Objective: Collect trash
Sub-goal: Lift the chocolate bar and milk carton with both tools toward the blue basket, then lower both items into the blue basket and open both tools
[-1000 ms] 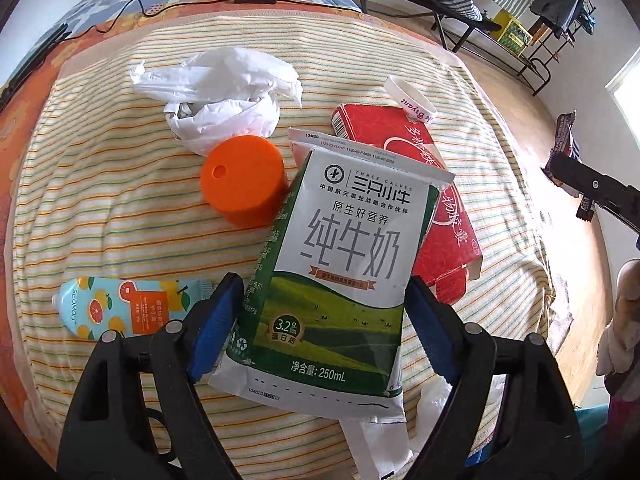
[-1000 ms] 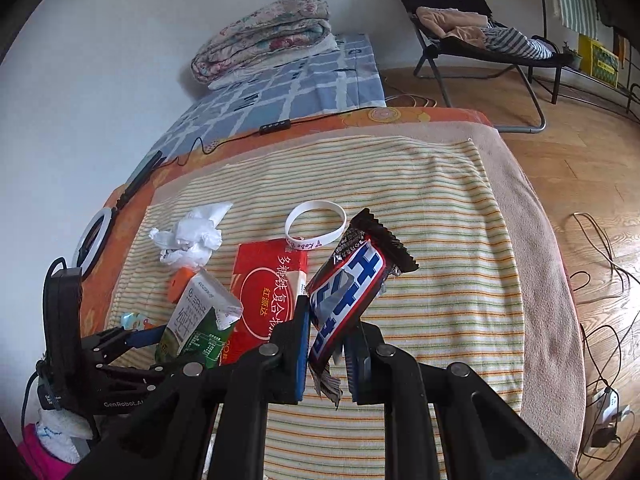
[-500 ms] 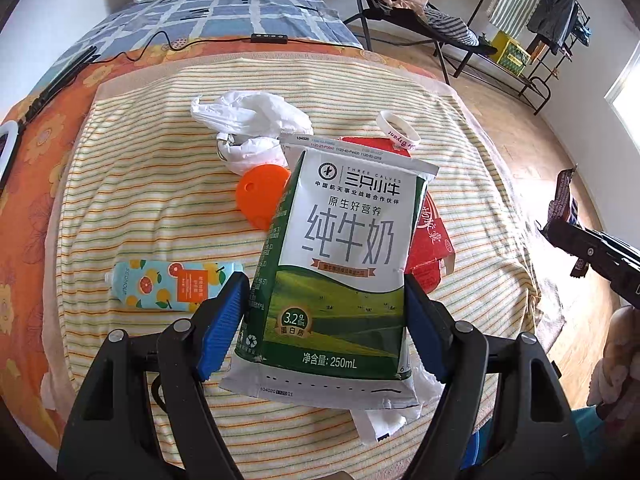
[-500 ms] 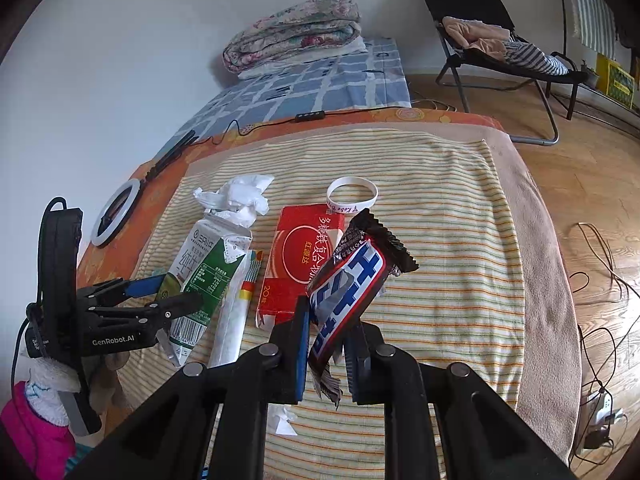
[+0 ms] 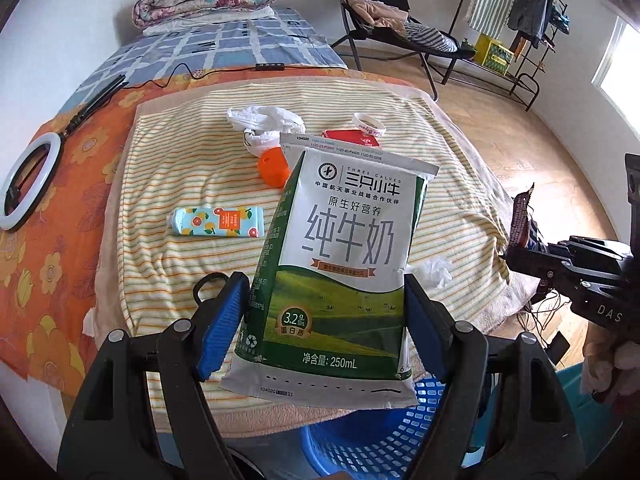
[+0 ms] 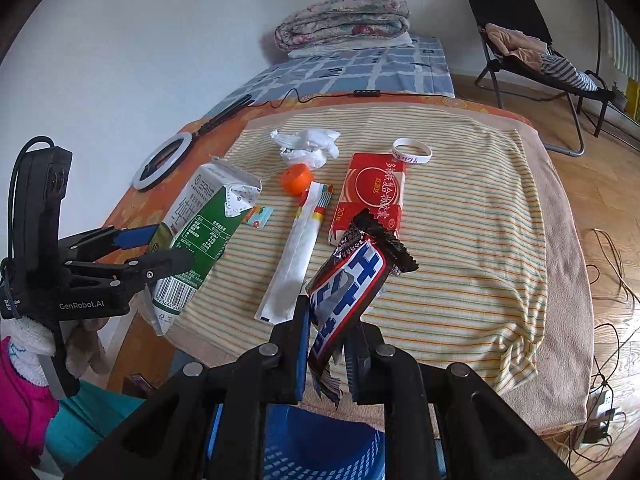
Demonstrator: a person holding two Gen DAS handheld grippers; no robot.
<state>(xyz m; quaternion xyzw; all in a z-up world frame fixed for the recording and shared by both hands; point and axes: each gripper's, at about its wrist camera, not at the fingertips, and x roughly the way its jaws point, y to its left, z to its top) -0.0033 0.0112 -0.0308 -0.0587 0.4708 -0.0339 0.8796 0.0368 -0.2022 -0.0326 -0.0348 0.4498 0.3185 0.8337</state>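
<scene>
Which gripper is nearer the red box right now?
Right. The right gripper, holding the candy wrapper, sits just before the red box; the left gripper holds the milk carton farther left.

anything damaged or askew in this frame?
Milk carton in the left gripper is torn open at the top and tilted. Candy wrapper in the right gripper is crumpled. No spill visible.
</scene>
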